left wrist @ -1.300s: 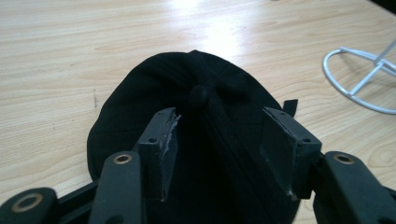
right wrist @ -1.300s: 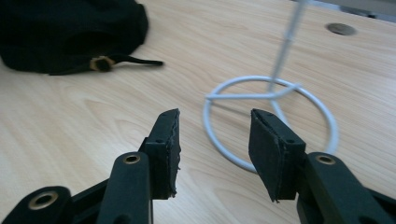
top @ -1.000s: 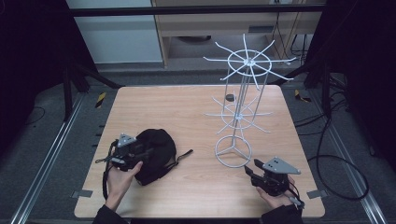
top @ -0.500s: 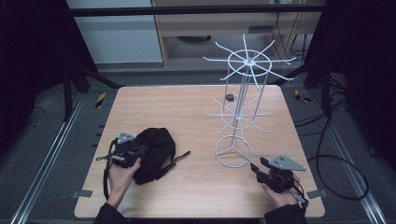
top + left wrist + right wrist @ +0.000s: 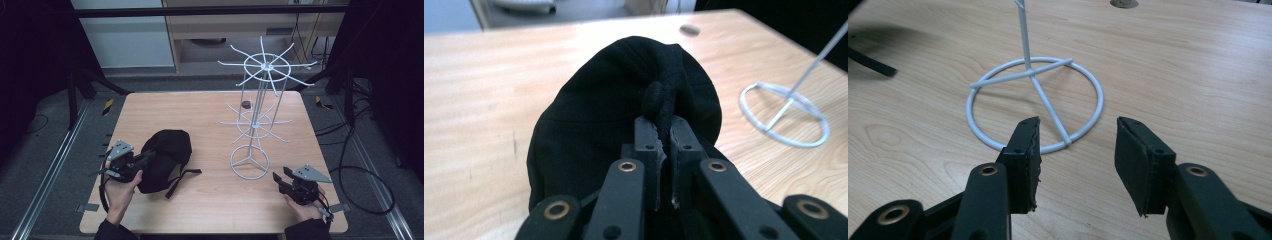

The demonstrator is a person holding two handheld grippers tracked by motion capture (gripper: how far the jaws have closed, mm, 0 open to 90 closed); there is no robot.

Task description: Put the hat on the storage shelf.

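Observation:
A black cap point(image 5: 165, 156) lies on the left half of the wooden table point(image 5: 200, 115), its strap point(image 5: 182, 177) trailing toward the front. My left gripper point(image 5: 145, 159) has just closed and is shut on a pinched fold of the cap's fabric point(image 5: 663, 107); in the left gripper view the cloth bulges up between the pads point(image 5: 647, 145). A white wire display stand point(image 5: 257, 90) with radial hooks rises right of centre on a ring base point(image 5: 249, 162). My right gripper point(image 5: 279, 181) hovers open near the front right corner, its jaws facing the ring base point(image 5: 1035, 102) with nothing between them.
A small dark round disc point(image 5: 245, 104) lies on the table behind the stand. Bare wood stretches between the cap and the ring base. Metal rails run along both sides of the table, and cables lie on the floor at the right.
The left gripper's jaws closed on the cap and the hand rose a little, lifting the fabric. The right gripper stayed where it was.

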